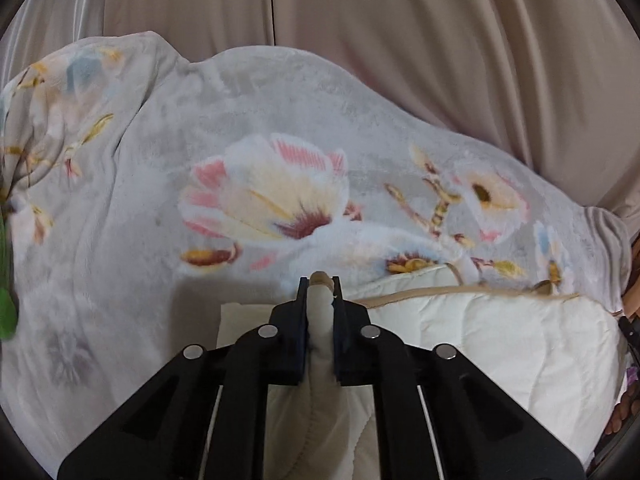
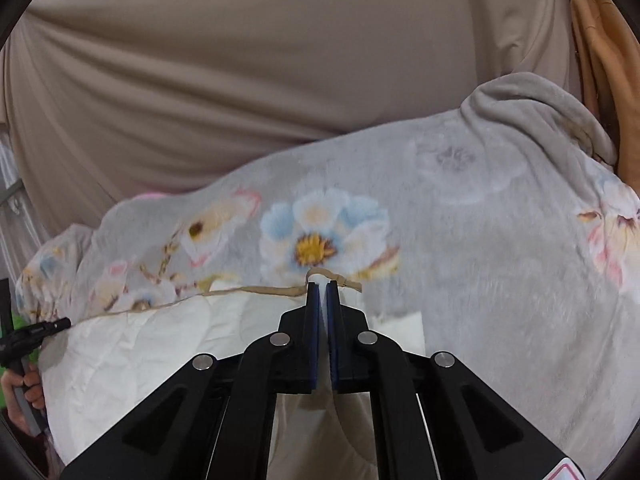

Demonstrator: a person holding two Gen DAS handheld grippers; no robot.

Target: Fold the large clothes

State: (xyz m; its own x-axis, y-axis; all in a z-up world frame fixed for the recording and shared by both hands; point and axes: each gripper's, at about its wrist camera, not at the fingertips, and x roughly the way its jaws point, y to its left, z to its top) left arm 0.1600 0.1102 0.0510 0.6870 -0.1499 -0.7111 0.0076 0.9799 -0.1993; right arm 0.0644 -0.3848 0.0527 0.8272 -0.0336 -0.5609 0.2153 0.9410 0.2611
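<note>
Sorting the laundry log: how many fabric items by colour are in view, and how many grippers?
White quilted cover with tan trim: 1
Grey floral blanket: 1
Beige curtain: 1
Grippers: 2, left gripper, right gripper
Total: 5

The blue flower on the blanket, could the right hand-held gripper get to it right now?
Probably not yet: the right hand-held gripper is shut on the white quilt. The blue flower lies uncovered just beyond.
</note>
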